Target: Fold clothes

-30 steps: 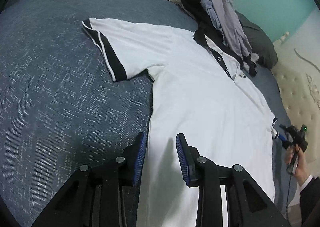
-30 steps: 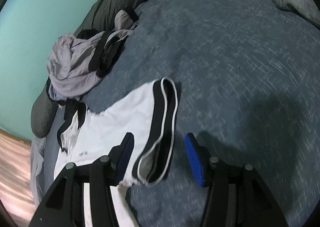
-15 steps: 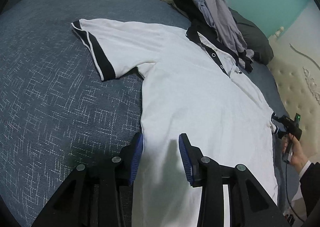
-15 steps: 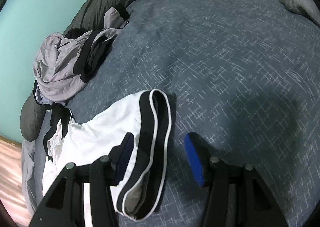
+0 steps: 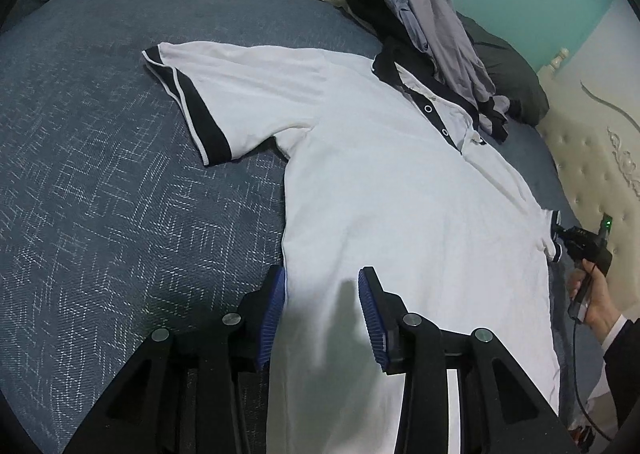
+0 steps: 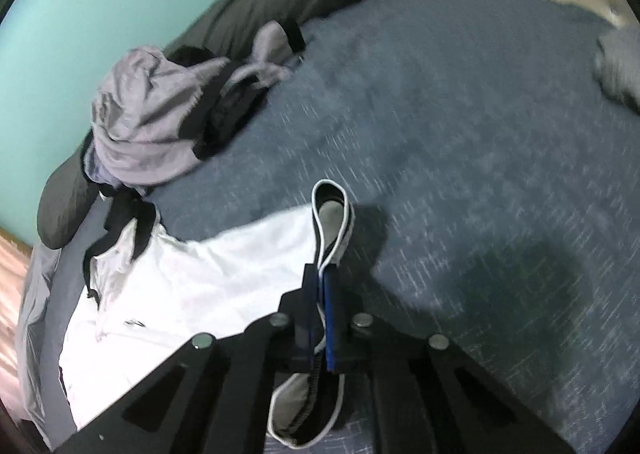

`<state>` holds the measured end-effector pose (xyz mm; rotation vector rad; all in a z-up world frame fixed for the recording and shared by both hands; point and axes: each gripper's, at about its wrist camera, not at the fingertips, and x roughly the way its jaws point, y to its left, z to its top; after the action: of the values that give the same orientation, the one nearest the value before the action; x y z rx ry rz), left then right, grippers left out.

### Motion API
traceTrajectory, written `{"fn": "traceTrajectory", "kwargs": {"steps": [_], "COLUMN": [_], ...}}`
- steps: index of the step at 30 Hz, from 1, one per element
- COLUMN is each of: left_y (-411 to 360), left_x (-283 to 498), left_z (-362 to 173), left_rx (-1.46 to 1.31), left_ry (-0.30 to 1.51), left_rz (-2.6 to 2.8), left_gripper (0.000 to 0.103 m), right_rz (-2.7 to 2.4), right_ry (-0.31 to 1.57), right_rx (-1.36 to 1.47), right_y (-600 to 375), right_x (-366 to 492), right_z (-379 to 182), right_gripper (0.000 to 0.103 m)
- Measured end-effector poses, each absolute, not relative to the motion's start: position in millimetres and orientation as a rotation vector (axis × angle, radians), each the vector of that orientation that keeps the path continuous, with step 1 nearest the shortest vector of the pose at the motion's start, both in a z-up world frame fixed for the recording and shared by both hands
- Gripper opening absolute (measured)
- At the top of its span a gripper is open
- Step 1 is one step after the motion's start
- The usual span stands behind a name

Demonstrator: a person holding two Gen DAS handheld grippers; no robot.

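Polo shirt (image 5: 392, 193) flat on bed (image 5: 100, 193); R tool (image 6: 320, 282) clamped on sleeve cuff (image 6: 334, 213); L tool (image 5: 322, 294) open over hem.

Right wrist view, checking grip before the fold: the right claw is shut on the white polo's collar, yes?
Not the collar. In the right wrist view the right claw is shut on the black-trimmed sleeve cuff of the white polo; its collar lies apart, near the clothes pile.

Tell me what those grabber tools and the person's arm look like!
Both the left gripper and right gripper are black frames with silver round bolts and ribbed blue pads. The right one has a green light and black cable. The hand shows a white cuff under a dark sleeve.
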<state>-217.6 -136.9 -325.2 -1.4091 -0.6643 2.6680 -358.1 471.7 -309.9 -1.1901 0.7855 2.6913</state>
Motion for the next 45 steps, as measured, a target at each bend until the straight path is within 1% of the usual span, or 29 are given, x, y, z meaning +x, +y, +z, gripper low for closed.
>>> {"fn": "traceTrajectory", "kwargs": {"steps": [4, 7, 12, 14, 20, 22, 24, 28, 29, 36, 42, 45], "left_y": [-136, -134, -133, -132, -132, -132, -133, -135, -135, -134, -133, -133], "left_x": [-217, -217, -217, -217, -216, -216, -216, -217, -217, -217, -216, -216], "left_z": [-324, -323, -319, -318, -316, -316, -315, -316, -316, -315, -314, -313], "left_rx": [-1.407, -1.402, -1.393, -1.391, -1.386, -1.383, -1.382, -1.383, -1.383, -1.379, -1.379, -1.376], "left_ry": [-0.664, -0.658, -0.654, -0.653, -0.649, -0.651, -0.656, -0.665, -0.665, -0.669, -0.673, -0.679], "left_rz": [2.665, 2.664, 2.663, 2.662, 2.662, 2.661, 2.662, 2.659, 2.657, 2.654, 2.649, 2.645], "left_gripper": [0.042, 0.042, 0.042, 0.042, 0.042, 0.042, 0.042, 0.042, 0.042, 0.042, 0.042, 0.042], "right_rz": [2.747, 2.828, 2.884, 2.881, 2.949, 2.946, 2.953, 2.985, 2.99, 3.106, 3.047, 3.004], "right_ry": [0.733, 0.63, 0.304, 0.135, -0.199, -0.255, -0.263, -0.128, -0.096, 0.24, 0.303, 0.37], "right_rx": [-1.116, -1.102, -1.181, -1.209, -1.309, -1.348, -1.363, -1.385, -1.382, -1.378, -1.401, -1.384], "right_y": [470, 454, 399, 369, 284, 265, 252, 245, 244, 251, 272, 289], "right_x": [-357, -358, -360, -357, -354, -356, -356, -355, -353, -335, -323, -316], "right_z": [-282, -259, -238, -236, -253, -263, -273, -283, -284, -271, -274, -276], "right_gripper": [0.003, 0.003, 0.003, 0.003, 0.003, 0.003, 0.003, 0.003, 0.005, 0.006, 0.009, 0.009]}}
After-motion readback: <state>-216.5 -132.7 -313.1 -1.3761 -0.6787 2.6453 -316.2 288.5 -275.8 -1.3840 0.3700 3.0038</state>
